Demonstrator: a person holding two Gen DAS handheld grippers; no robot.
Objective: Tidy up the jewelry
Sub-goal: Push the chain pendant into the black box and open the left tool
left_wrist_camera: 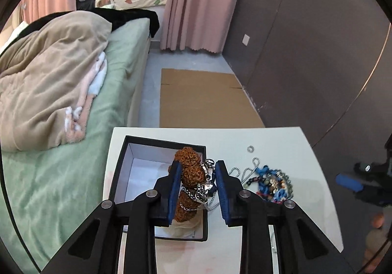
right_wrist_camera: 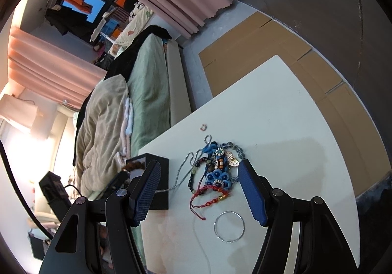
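Observation:
A black box (left_wrist_camera: 122,163) with a white inside sits on the white table (left_wrist_camera: 281,141). My left gripper (left_wrist_camera: 198,171) hangs over its right wall, jaws apart, with a brown walnut-bead bracelet (left_wrist_camera: 189,171) and a silver chain with pendant (left_wrist_camera: 205,190) between the pads; whether they grip it is unclear. A pile of blue, red and beaded jewelry (right_wrist_camera: 218,173) lies on the table (right_wrist_camera: 281,114). My right gripper (right_wrist_camera: 199,168) is open and empty around that pile. The box shows at left in the right wrist view (right_wrist_camera: 159,176).
A small silver ring (left_wrist_camera: 250,149) lies beyond the pile, also seen in the right wrist view (right_wrist_camera: 203,127). A thin silver bangle (right_wrist_camera: 229,226) lies near the front. A bed (left_wrist_camera: 61,151) is to the left; cardboard (left_wrist_camera: 203,100) lies on the floor beyond the table.

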